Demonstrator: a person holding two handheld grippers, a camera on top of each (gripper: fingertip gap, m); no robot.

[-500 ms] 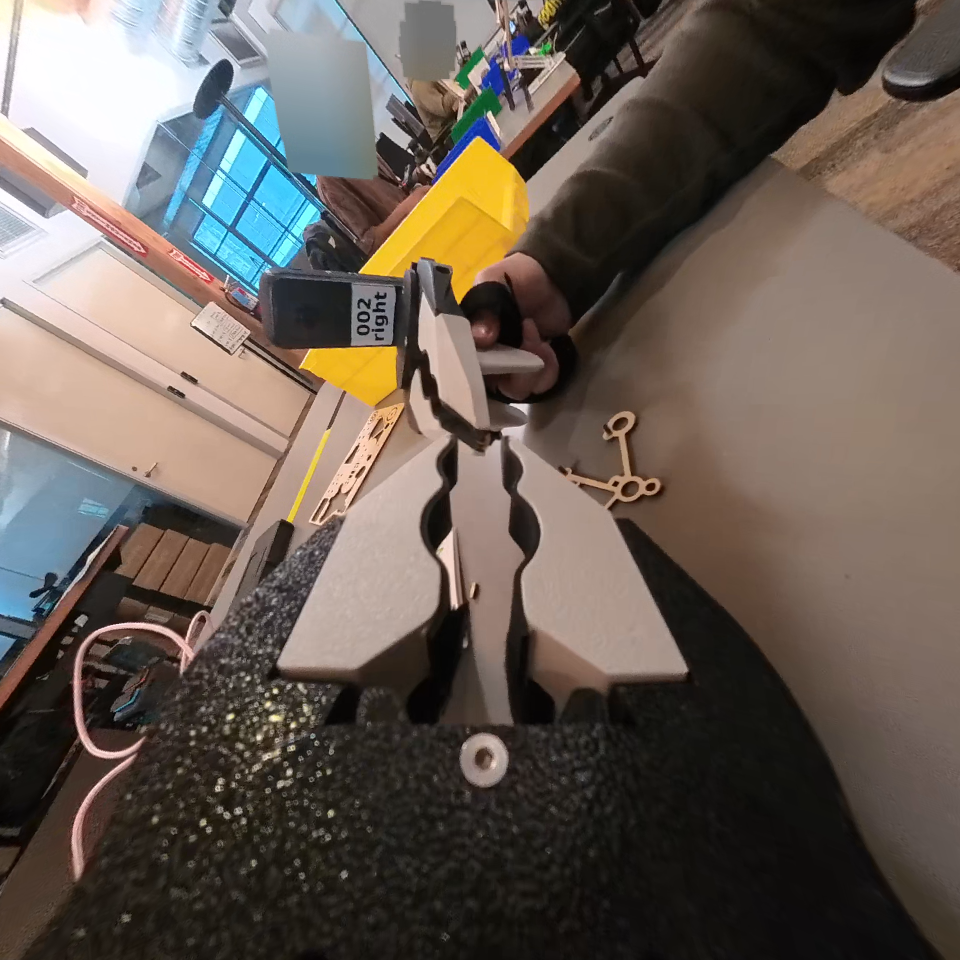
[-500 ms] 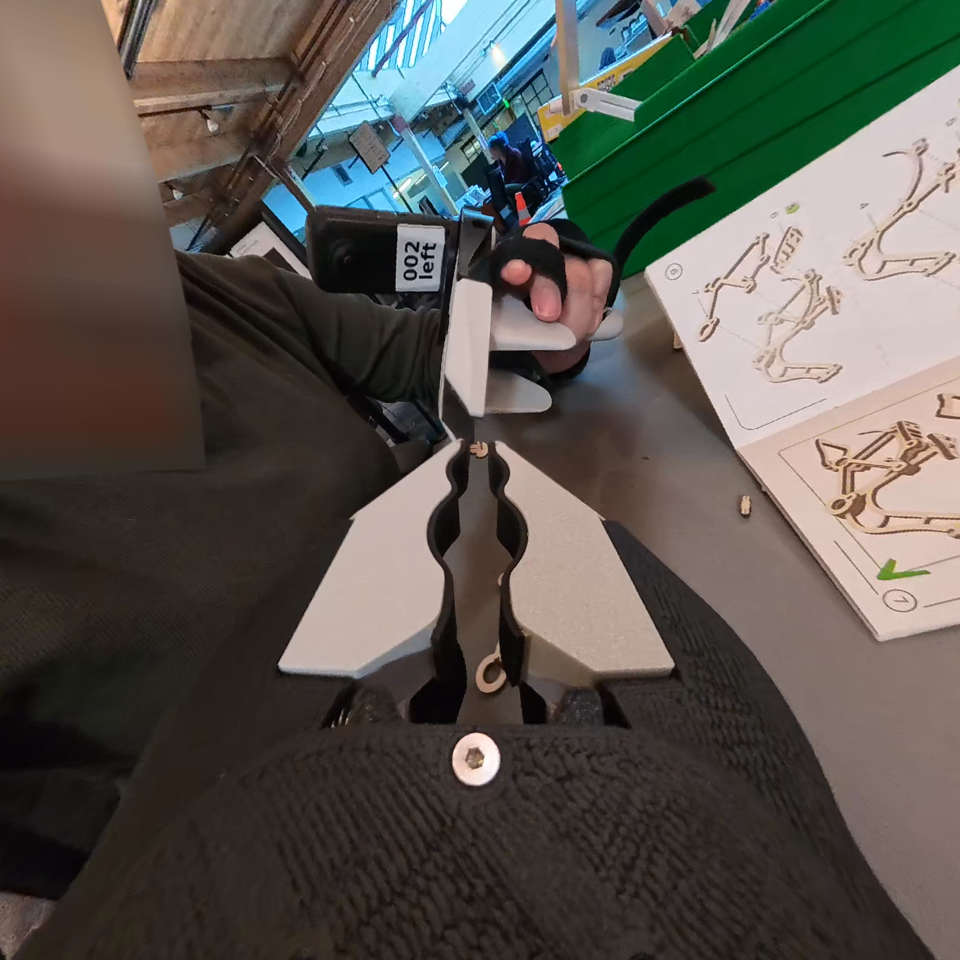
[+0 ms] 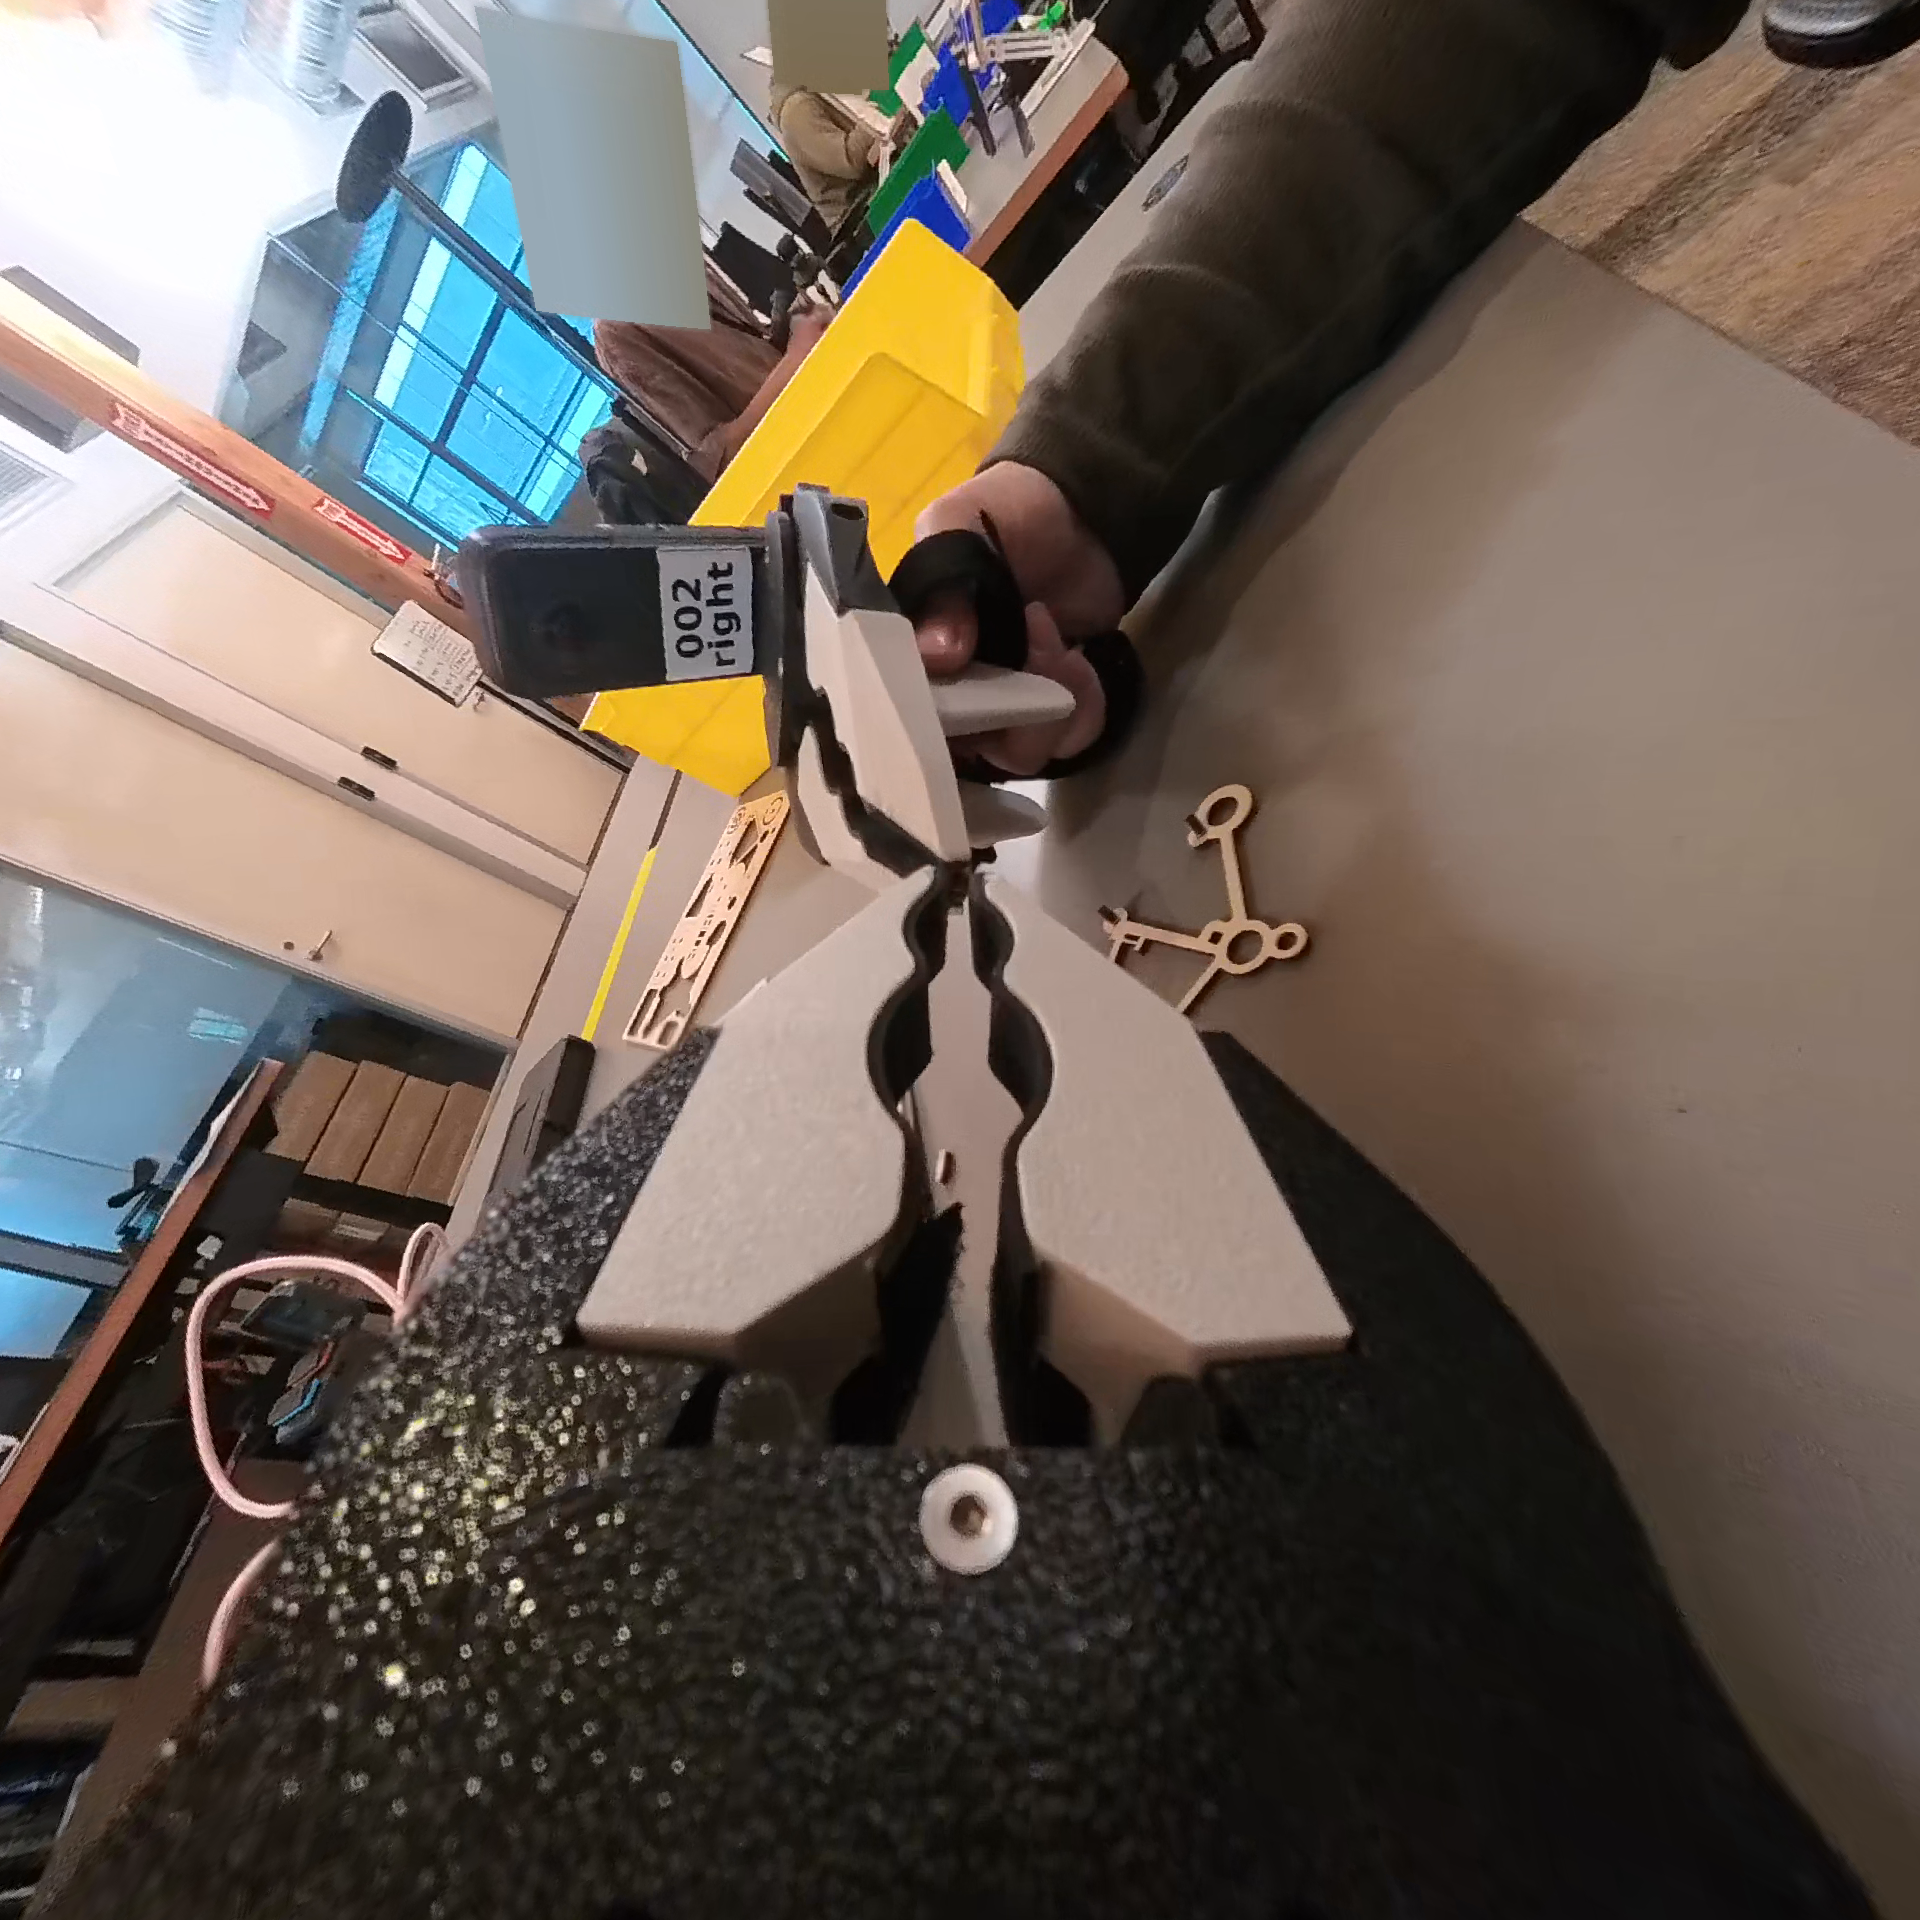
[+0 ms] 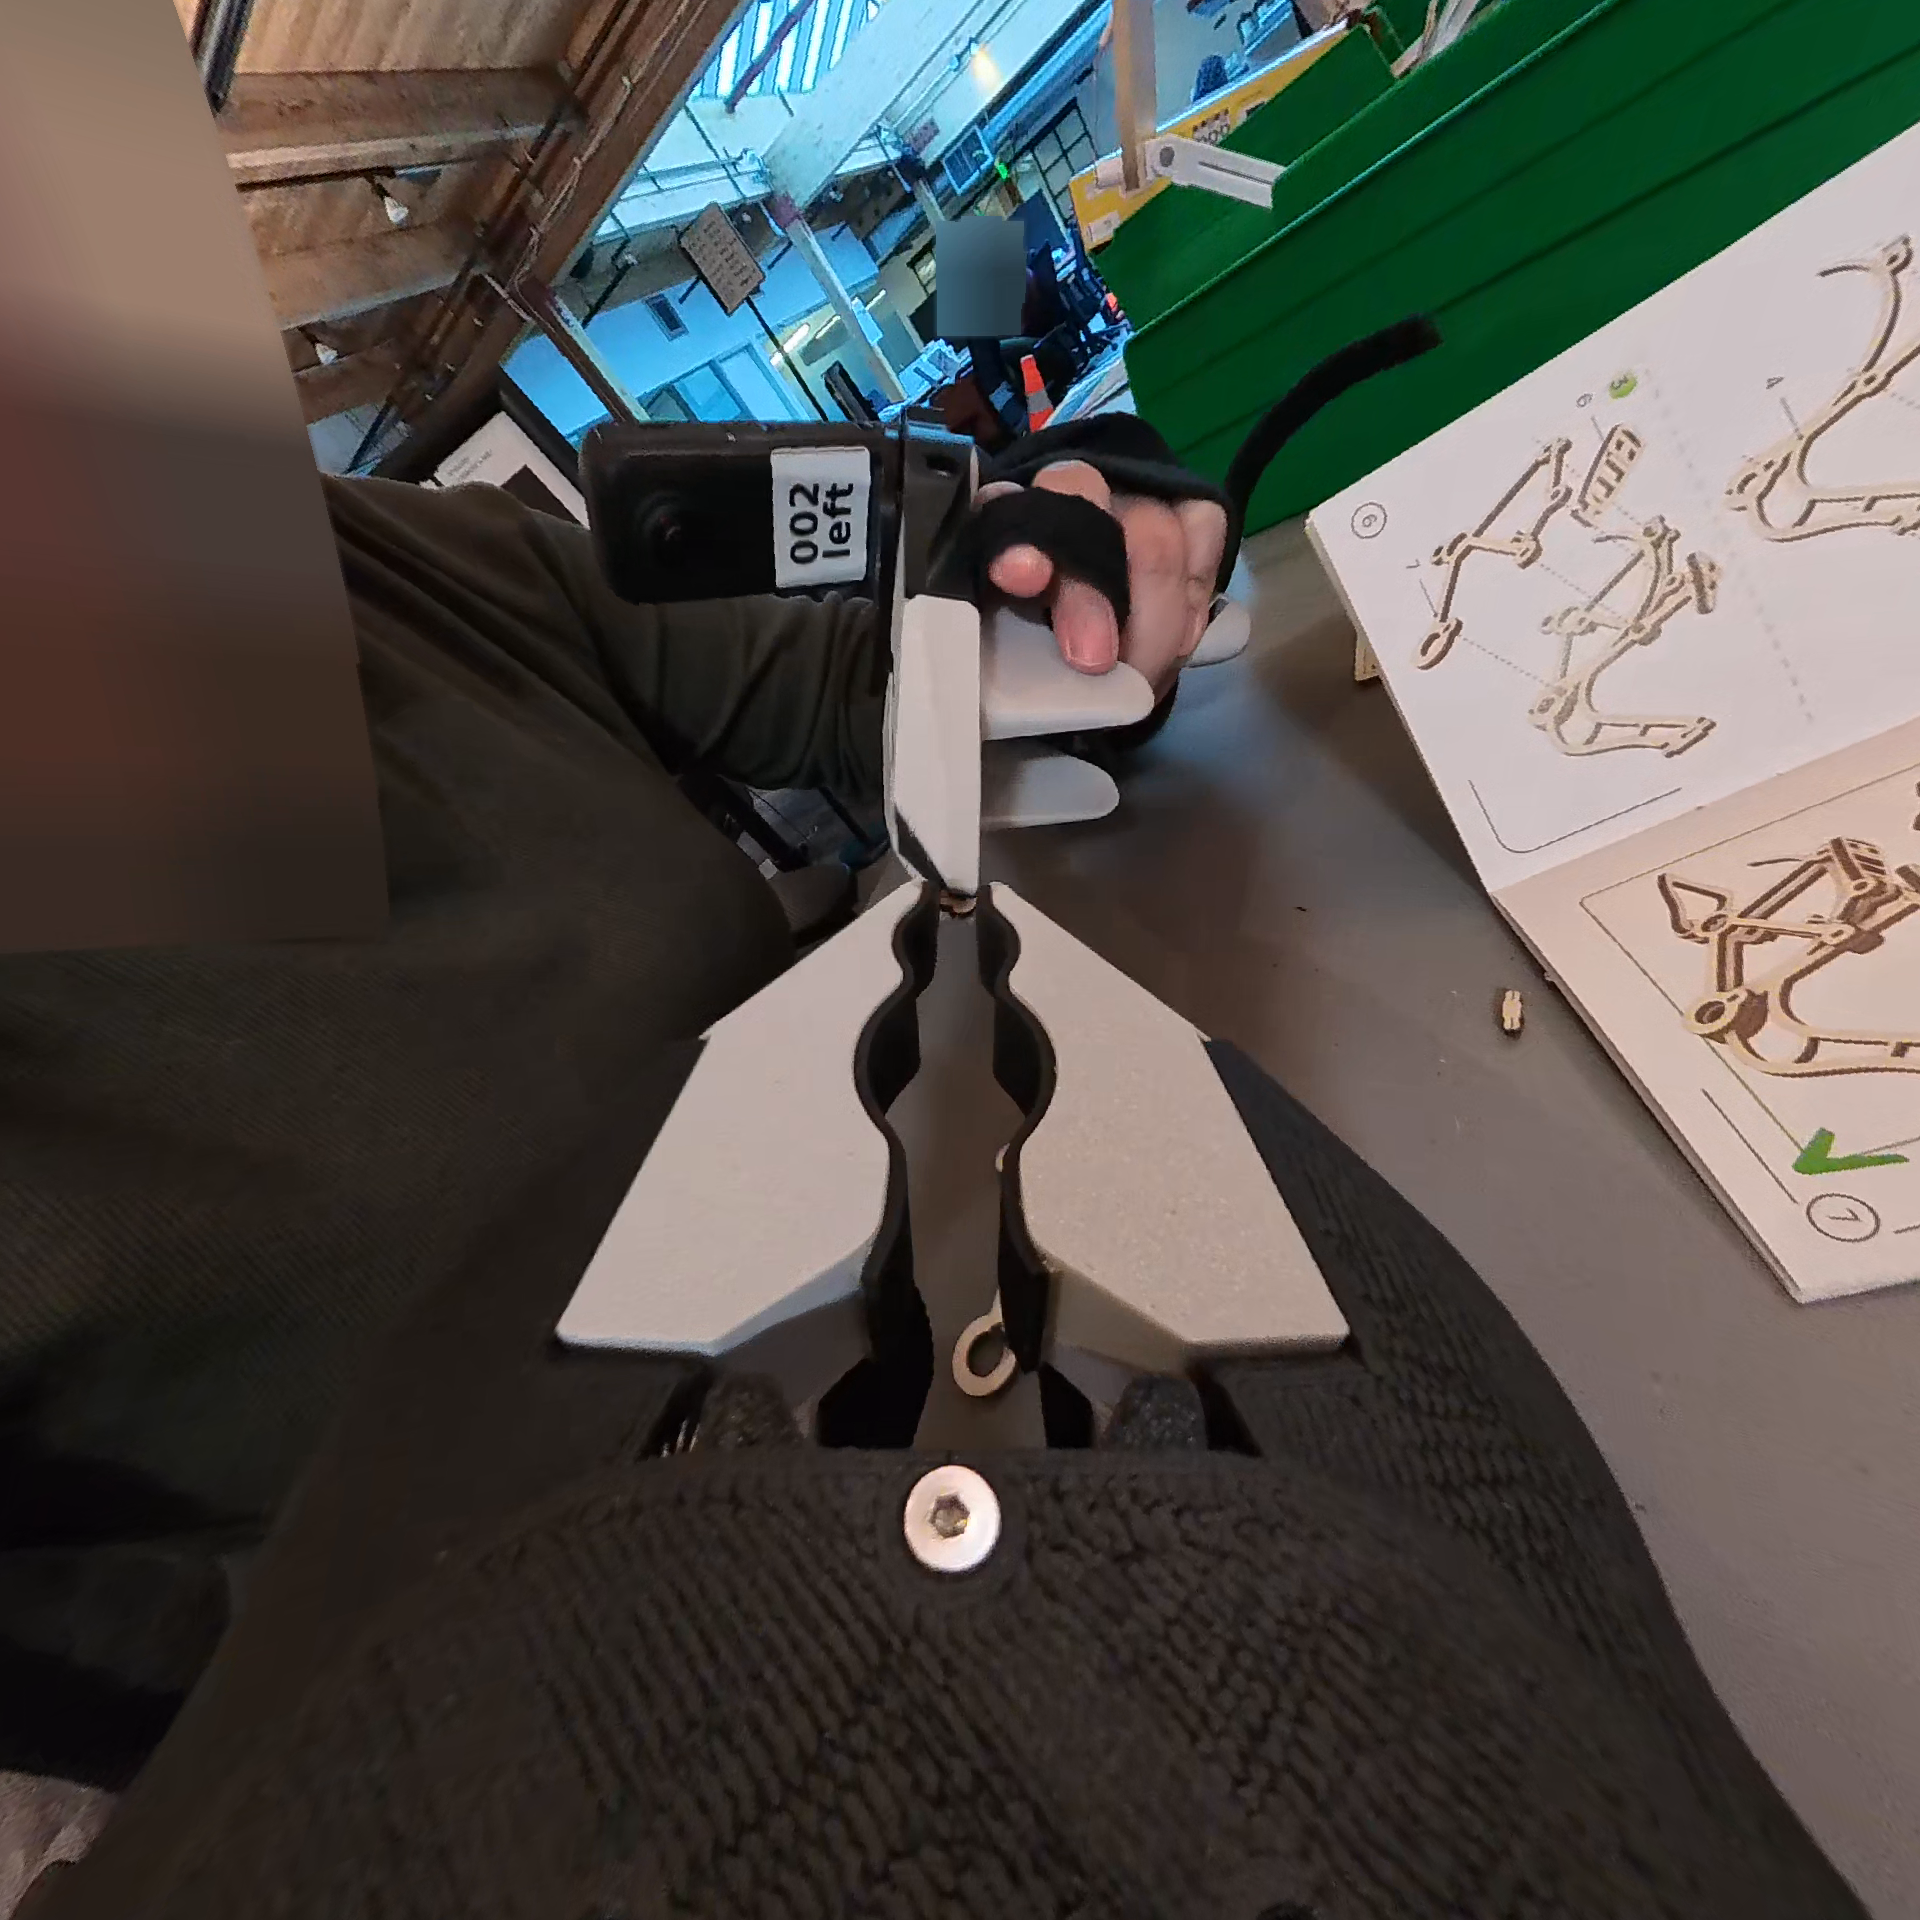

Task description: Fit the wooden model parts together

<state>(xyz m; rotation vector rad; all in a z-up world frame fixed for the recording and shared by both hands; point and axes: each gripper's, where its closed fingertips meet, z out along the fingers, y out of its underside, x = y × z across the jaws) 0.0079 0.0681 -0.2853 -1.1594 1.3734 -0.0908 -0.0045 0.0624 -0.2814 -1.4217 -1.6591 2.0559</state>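
My left gripper point(image 3: 957, 888) and my right gripper point(image 4: 956, 914) meet tip to tip above the grey table point(image 3: 1558, 727). The right gripper is shut on a thin wooden part point(image 4: 980, 1354). The part's ring end shows at the back of the jaws, and a small wooden end point(image 4: 956, 902) pokes out at the tips. The left gripper's tips are nearly closed on a thin wooden piece, seen edge-on as a sliver point(image 3: 943, 1166) between the fingers. The right gripper point(image 3: 948, 860) comes down onto the left's tips. In the right wrist view the left gripper point(image 4: 948, 883) is edge-on.
A flat wooden linkage point(image 3: 1226, 935) lies on the table to the right. A punched wooden sheet point(image 3: 707, 925) and a yellow bin point(image 3: 883, 416) are behind. An open instruction booklet point(image 4: 1662, 727), green bins point(image 4: 1455, 260) and a loose wooden bit point(image 4: 1509, 1010) are on the right. A person's sleeves are close by. The grippers are tip to tip, or close to it. The flat wooden linkage point(image 3: 1226, 935) sits 7 centimetres or so from the ends of my left fingers.
Both grippers stay tip to tip and have hardly moved. Less of the wooden strip inside my left jaws shows than before. Both jaws stay closed.
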